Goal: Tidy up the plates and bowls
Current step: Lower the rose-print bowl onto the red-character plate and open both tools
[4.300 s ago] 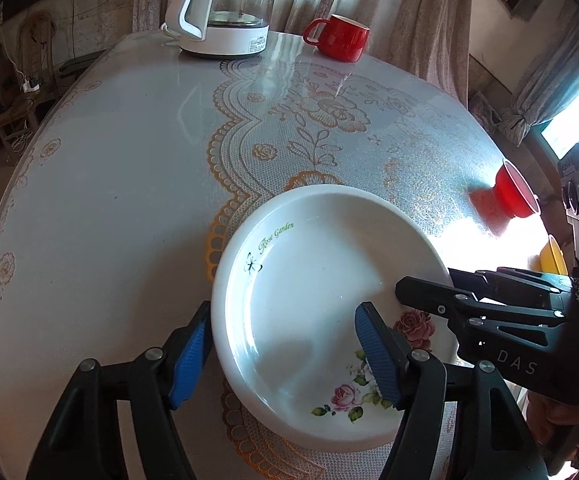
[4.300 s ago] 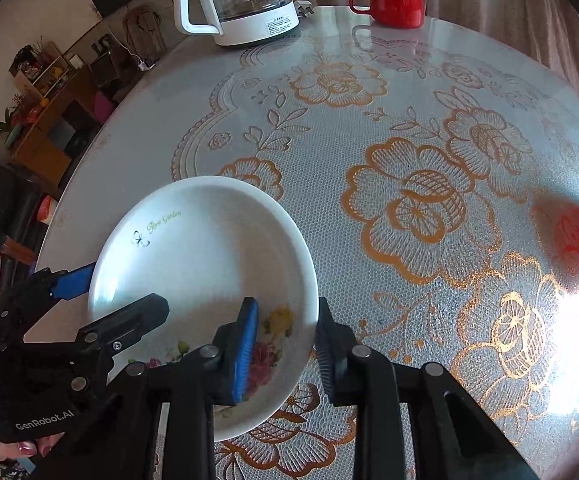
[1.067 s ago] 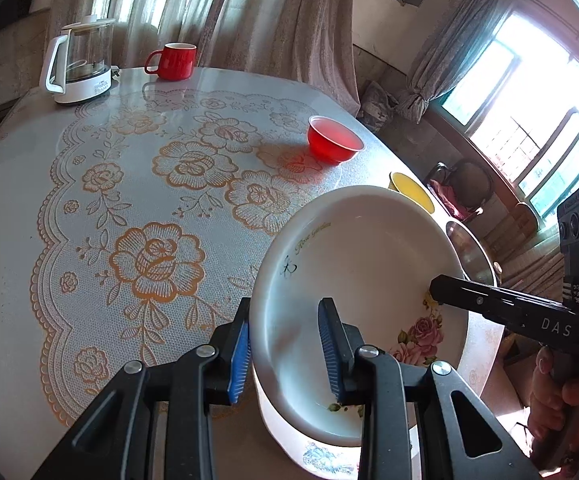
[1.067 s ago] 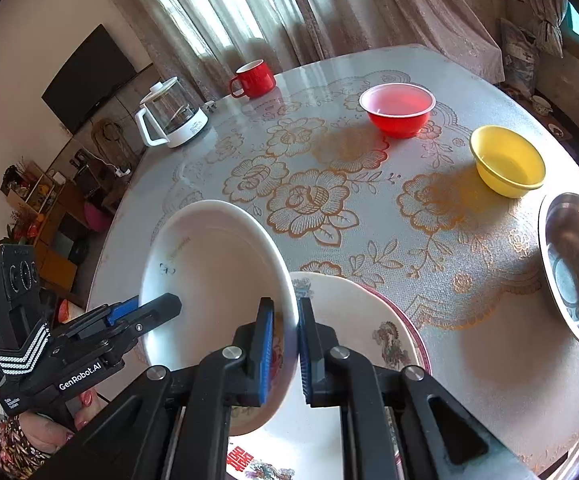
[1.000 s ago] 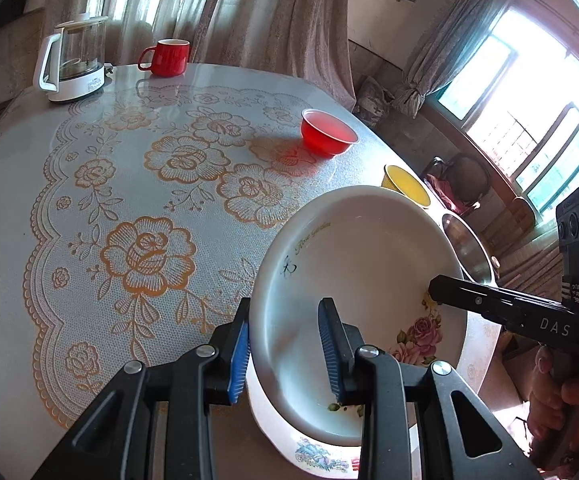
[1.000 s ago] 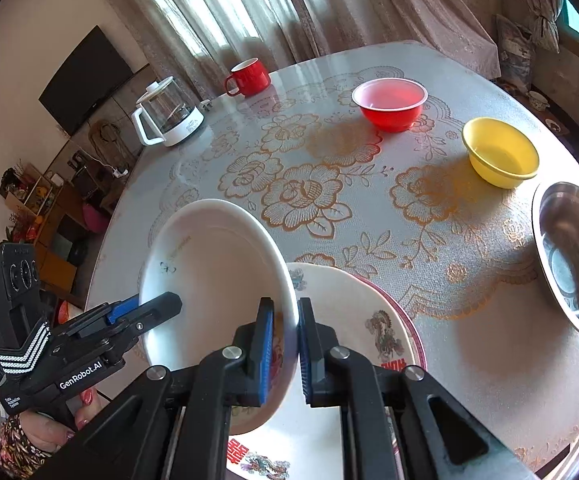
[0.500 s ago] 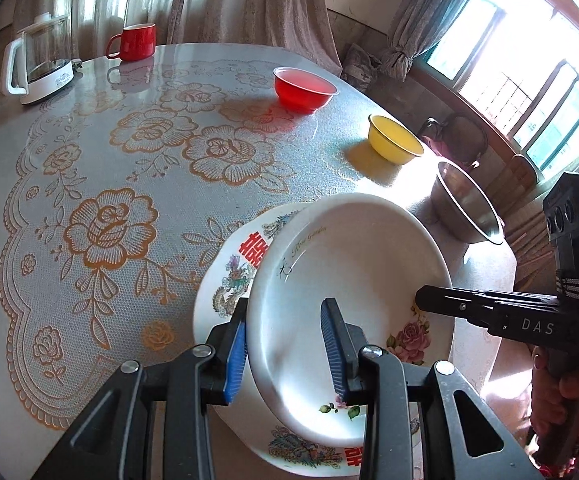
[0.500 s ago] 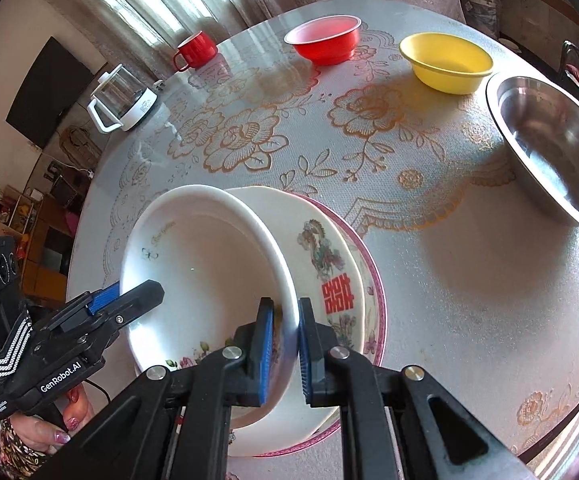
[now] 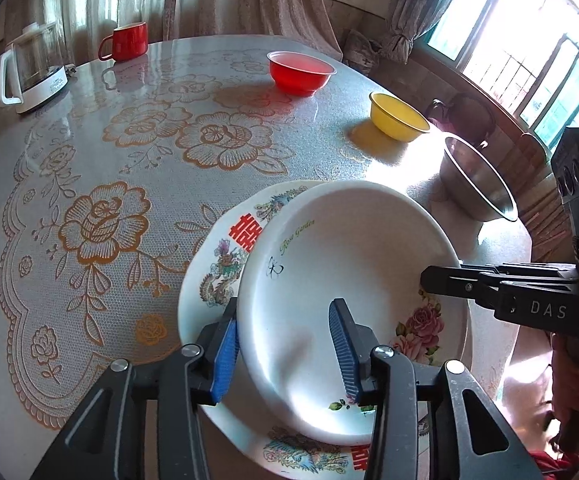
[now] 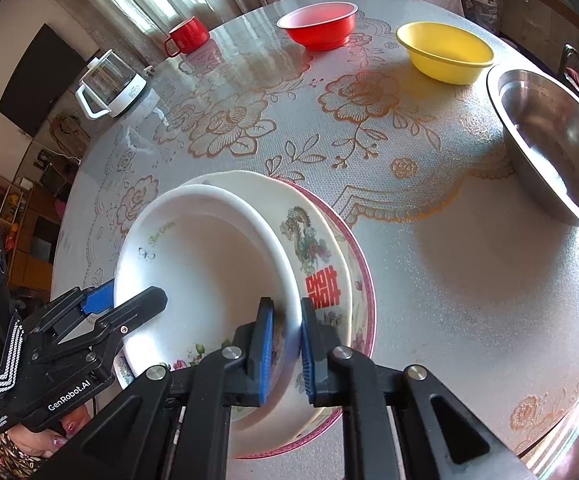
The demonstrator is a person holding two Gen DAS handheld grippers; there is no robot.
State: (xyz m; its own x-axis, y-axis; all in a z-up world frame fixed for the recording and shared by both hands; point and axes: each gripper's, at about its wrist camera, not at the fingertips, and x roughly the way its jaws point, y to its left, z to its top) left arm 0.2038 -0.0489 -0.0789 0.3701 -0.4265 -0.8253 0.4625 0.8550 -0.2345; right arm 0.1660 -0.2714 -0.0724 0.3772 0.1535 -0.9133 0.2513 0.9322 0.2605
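A white deep plate with pink roses and green lettering sits tilted on a stack of patterned plates. My left gripper straddles its left rim with the jaws spread wider than before, one pad inside. My right gripper is shut on its right rim. The stack's top plate has red characters and a dragon, with a pink-rimmed plate under it.
A red bowl, a yellow bowl and a steel bowl stand along the table's right side. A red mug and a glass kettle stand at the far left. The flowered tablecloth covers the round table.
Both grippers have carried the white plate from the bare tablecloth over and down onto the patterned stack. My left jaws have opened wider around the rim in the last half second.
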